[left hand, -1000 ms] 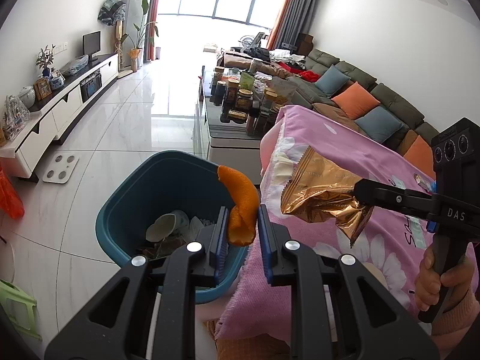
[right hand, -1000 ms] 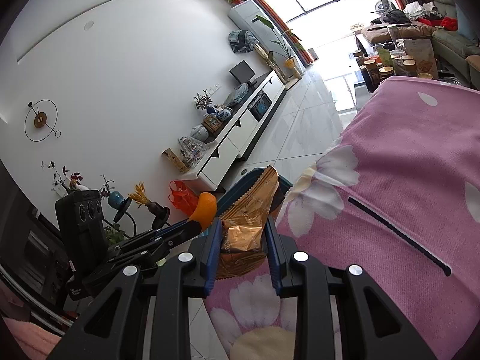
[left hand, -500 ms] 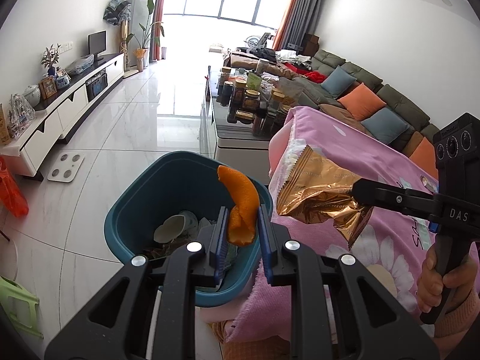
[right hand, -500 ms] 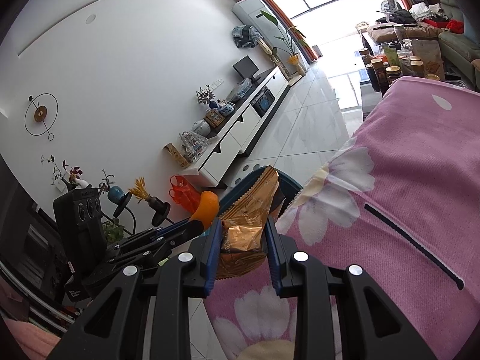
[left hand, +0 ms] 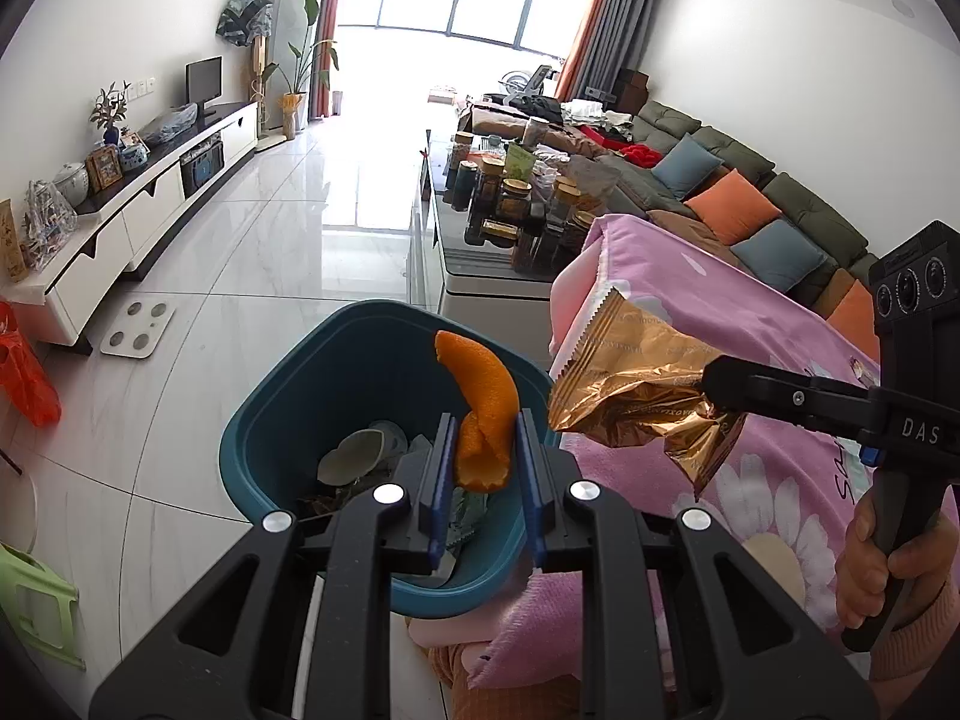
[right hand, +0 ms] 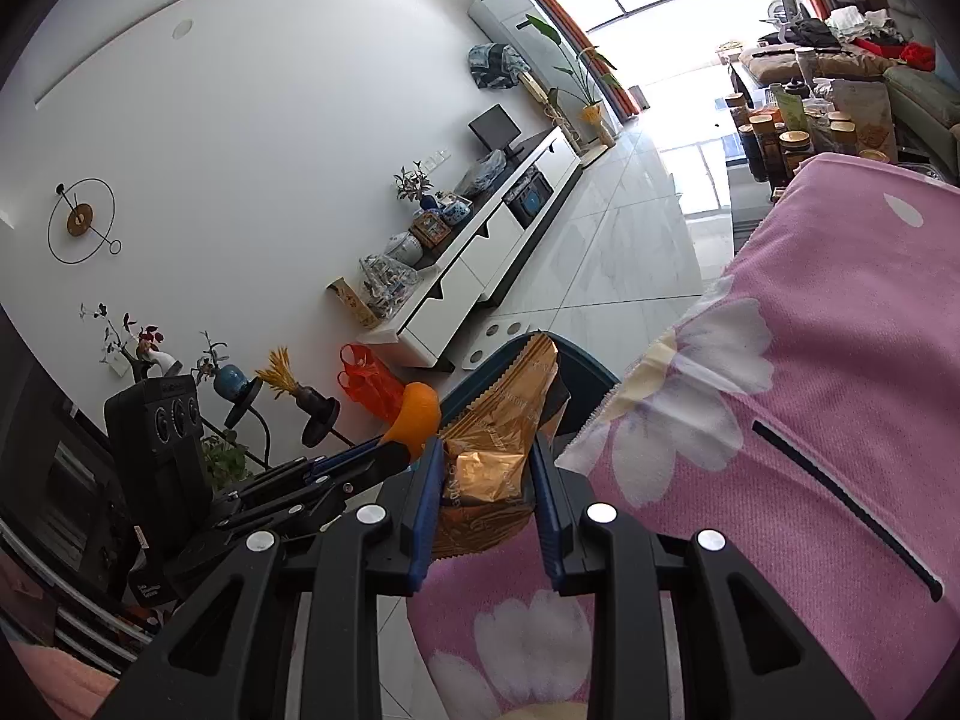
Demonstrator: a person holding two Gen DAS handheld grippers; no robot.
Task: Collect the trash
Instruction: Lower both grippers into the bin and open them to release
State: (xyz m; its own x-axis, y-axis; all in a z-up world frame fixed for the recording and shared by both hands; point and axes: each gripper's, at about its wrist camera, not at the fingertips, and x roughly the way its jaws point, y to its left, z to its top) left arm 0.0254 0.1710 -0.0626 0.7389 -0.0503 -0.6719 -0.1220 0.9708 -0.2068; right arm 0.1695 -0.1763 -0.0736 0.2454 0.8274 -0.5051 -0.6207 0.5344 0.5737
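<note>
Orange peel (left hand: 485, 414) pinched in left jaws above teal bin (left hand: 282, 420); gold wrapper (left hand: 636, 390) clamped in right jaws, pink blanket (left hand: 750, 312) beside

Bin (left hand: 282, 420) on the floor (left hand: 252, 276), against the left edge of the blanket-covered table (left hand: 780, 480). Peel (left hand: 483, 414) between the left gripper (left hand: 480, 468) pads, over the bin's right rim. Wrapper (left hand: 630, 390) in the right gripper (right hand: 486, 498), over the table's left edge, just right of the peel. Cups and scraps (left hand: 360, 456) in the bin. Low table with jars (left hand: 522, 210) behind the bin; sofa (left hand: 750, 198) right of it; cabinet (left hand: 132, 204) along the left wall.
</note>
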